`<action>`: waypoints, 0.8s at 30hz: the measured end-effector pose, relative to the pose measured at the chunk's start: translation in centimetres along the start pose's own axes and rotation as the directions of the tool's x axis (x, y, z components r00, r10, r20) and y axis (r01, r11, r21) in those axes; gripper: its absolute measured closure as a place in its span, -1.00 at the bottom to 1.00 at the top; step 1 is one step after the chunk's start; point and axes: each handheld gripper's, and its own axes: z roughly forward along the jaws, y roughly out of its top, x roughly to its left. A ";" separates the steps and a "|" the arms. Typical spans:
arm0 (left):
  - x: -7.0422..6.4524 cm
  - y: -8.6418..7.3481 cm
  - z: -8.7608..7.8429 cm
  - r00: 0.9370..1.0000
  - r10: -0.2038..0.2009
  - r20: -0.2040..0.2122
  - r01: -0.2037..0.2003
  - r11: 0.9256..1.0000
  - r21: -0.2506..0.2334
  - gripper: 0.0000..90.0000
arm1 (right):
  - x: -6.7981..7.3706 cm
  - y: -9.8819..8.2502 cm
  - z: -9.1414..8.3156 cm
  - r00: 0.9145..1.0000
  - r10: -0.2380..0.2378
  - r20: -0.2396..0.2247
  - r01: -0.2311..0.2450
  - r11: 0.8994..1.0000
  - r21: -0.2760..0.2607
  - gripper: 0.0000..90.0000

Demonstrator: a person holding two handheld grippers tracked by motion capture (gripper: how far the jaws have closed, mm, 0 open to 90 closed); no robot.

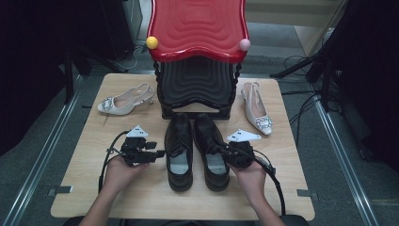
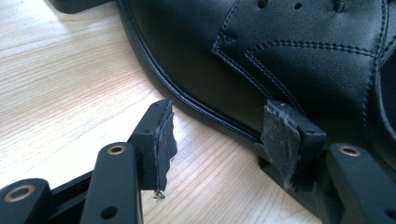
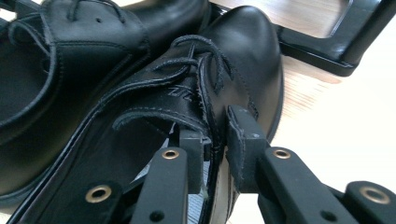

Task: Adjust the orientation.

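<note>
The right tool (image 3: 215, 140) straddles the thin side wall of the right black shoe (image 1: 211, 150) by the lace eyelets, one pad inside the opening and one outside, jaws narrow with a sliver of gap, so the smooth, supple leather could fold and slide free on a lift, the heel dropping back to the worktop (image 1: 84, 188). The left tool (image 2: 219, 140) stands wide open and empty at the outer flank of the left black shoe (image 1: 179, 150), one pad at the stitched welt, and could skid off that glossy curve. Both lace-up shoes sit side by side at the near middle of the pale wood-grain worktop, toes toward the ribbed black-and-red rack (image 1: 197, 56).
</note>
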 end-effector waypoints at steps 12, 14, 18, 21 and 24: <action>0.1 -0.1 -0.1 1.000 0.004 0.027 -0.005 1.000 0.005 0.22 | -0.5 -0.1 -1.4 0.997 -0.006 -0.078 0.005 1.000 -0.003 0.45; 0.2 -0.1 0.0 0.999 0.001 0.034 -0.002 1.000 0.006 0.37 | -0.6 -0.1 -2.6 0.995 -0.016 -0.098 0.014 1.000 -0.023 0.47; 0.4 -0.1 0.1 0.999 -0.006 0.041 0.006 1.000 0.005 0.55 | -1.3 -0.3 -4.7 0.989 -0.016 -0.145 0.003 0.996 -0.086 0.78; 0.6 -0.1 0.2 0.999 -0.009 0.045 0.008 1.000 0.012 0.62 | -1.8 -0.8 -4.7 0.990 -0.022 -0.138 0.017 0.999 -0.039 1.00; 0.6 -0.1 0.3 0.999 -0.010 0.049 0.009 1.000 0.013 0.67 | -2.1 -1.4 -3.4 0.986 0.000 -0.167 0.007 0.999 0.042 1.00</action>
